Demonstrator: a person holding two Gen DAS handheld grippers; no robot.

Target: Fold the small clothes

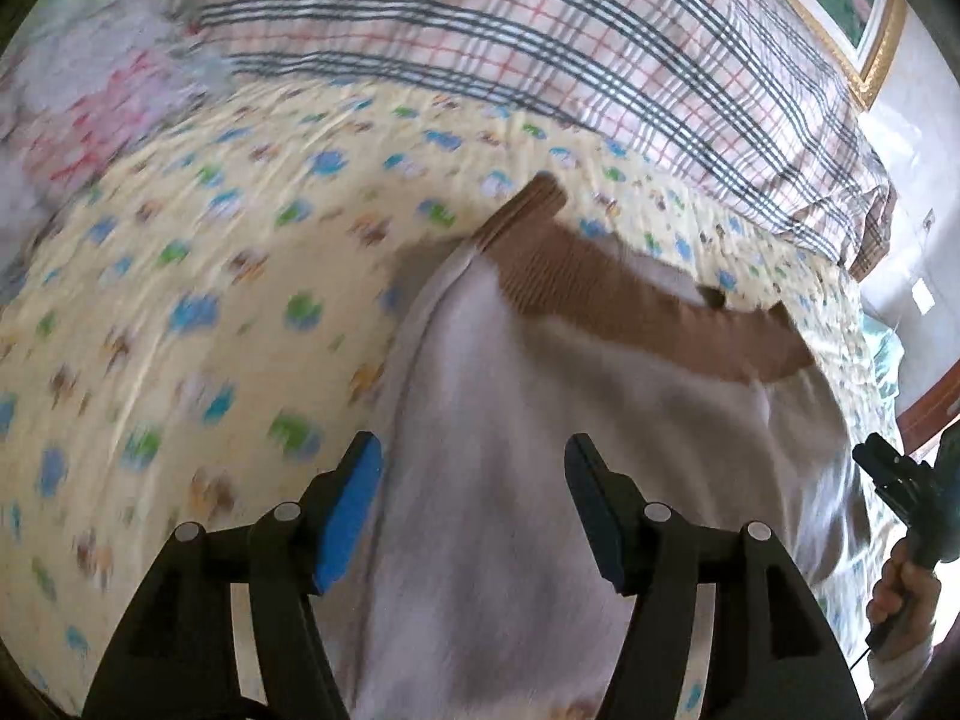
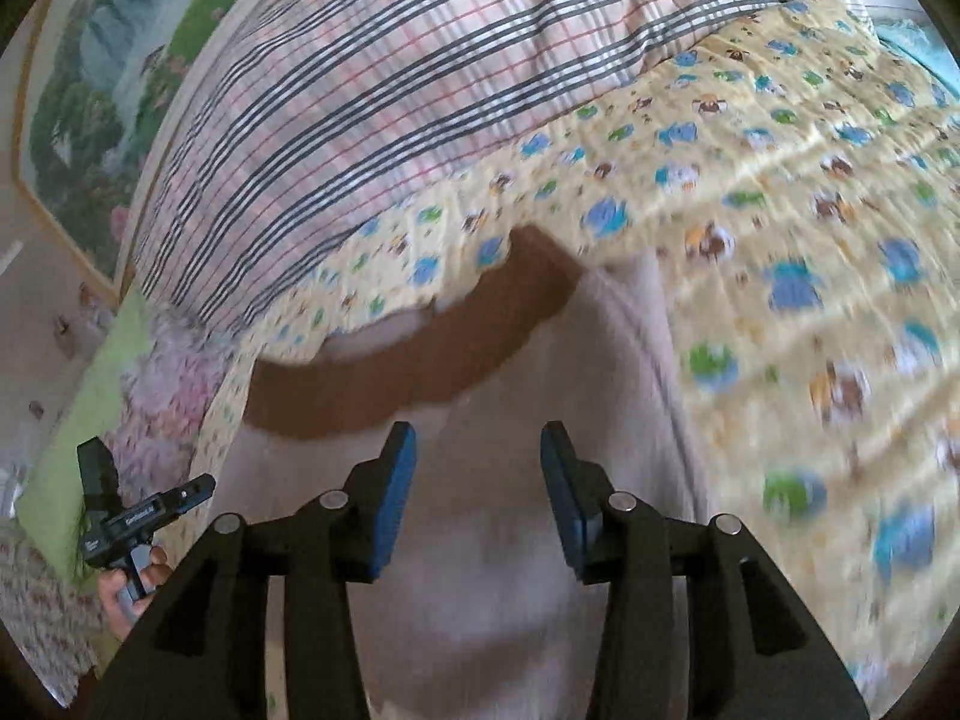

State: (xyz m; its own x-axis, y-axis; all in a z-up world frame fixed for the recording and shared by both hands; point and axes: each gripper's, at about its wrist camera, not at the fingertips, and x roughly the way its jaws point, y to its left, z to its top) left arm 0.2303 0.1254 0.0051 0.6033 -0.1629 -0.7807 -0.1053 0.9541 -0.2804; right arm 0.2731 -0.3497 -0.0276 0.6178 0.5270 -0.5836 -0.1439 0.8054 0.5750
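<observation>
A small pale pink garment (image 1: 540,420) with a brown ribbed waistband (image 1: 630,294) lies flat on a yellow printed sheet (image 1: 180,300). My left gripper (image 1: 474,462) is open and empty above the garment's left half. In the right wrist view the same garment (image 2: 480,570) lies under my right gripper (image 2: 478,450), which is open and empty just short of the waistband (image 2: 390,372). Both views are blurred by motion. Each gripper shows at the edge of the other's view, the right one (image 1: 900,480) and the left one (image 2: 132,510).
A plaid blanket (image 1: 540,30) is bunched along the far side of the bed, also in the right wrist view (image 2: 390,72). A floral cloth (image 1: 90,108) lies at the far left. A framed landscape picture (image 2: 102,90) hangs on the wall behind.
</observation>
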